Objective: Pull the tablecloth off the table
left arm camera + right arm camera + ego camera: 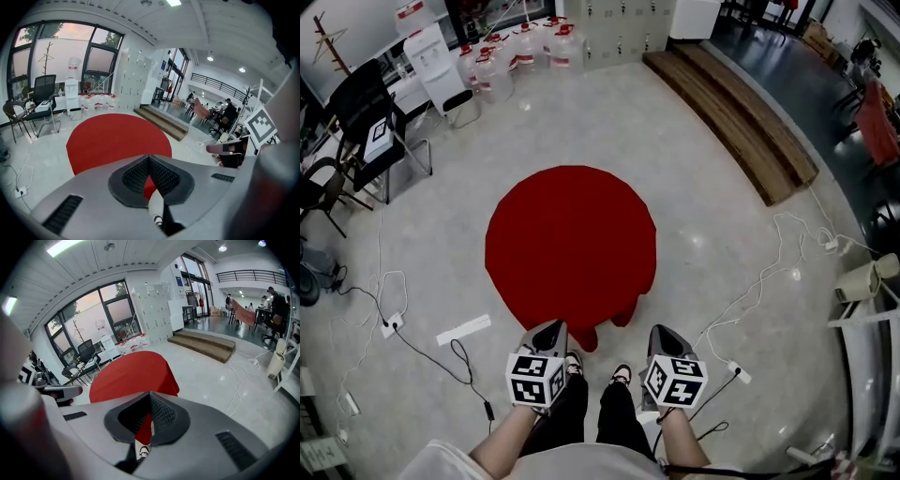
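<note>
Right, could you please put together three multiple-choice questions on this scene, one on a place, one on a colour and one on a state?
1. In the head view, where does the long brown wooden step lie relative to the round draped tablecloth?
A. up and to the right of it
B. down and to the left of it
C. beneath it

2. What colour is the tablecloth?
A. blue
B. red
C. white

3. How do the left gripper and the right gripper stand?
A. both wide open
B. both shut on the cloth
C. both shut, holding nothing

Answers:
1 A, the step runs along the pale floor up and right of the tablecloth.
2 B, plain red fabric covers the whole top.
3 C, each gripper view shows its jaws together, and the head view shows both grippers short of the cloth's edge.
</note>
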Action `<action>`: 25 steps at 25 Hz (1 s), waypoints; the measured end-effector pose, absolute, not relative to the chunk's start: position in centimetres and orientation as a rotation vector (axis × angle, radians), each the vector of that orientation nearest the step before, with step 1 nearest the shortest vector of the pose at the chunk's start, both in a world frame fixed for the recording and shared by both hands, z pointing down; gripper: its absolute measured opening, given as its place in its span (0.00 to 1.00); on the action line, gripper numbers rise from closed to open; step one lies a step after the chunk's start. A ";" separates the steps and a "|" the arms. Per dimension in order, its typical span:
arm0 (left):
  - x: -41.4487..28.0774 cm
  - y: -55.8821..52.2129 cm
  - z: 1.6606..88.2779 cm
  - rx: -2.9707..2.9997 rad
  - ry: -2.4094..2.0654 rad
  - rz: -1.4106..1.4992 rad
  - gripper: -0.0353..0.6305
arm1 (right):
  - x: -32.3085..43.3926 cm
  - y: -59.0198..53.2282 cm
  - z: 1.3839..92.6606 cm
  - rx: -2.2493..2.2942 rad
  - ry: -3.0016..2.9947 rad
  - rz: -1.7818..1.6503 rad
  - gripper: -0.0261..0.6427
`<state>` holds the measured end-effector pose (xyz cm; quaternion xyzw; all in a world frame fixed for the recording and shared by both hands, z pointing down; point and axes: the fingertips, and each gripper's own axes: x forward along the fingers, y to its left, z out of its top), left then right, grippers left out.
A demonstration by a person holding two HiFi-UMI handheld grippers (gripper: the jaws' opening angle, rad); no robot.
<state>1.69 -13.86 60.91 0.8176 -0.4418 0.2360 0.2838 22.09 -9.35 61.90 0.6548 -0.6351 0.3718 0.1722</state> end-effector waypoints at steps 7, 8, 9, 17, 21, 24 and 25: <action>1.0 -12.5 64.1 2.121 -1.162 0.700 0.08 | 21.8 -7.8 65.5 1.830 -1.759 1.159 0.08; 0.9 -12.3 64.3 2.114 -1.165 0.704 0.08 | 21.8 -7.6 65.9 1.828 -1.756 1.171 0.08; 0.9 -12.2 64.6 2.108 -1.169 0.707 0.08 | 21.8 -7.5 66.2 1.823 -1.754 1.179 0.08; 0.1 -11.8 65.6 2.078 -1.186 0.714 0.08 | 21.0 -7.6 67.5 1.778 -1.772 1.186 0.08; 0.2 -12.0 65.8 2.074 -1.194 0.713 0.08 | 20.3 -8.3 68.1 1.722 -1.840 1.204 0.08; 0.0 -12.1 66.0 2.071 -1.197 0.718 0.08 | 19.8 -8.8 68.8 1.684 -1.859 1.223 0.11; -0.1 -12.1 66.1 2.069 -1.199 0.721 0.08 | 19.7 -8.9 69.0 1.673 -1.861 1.227 0.18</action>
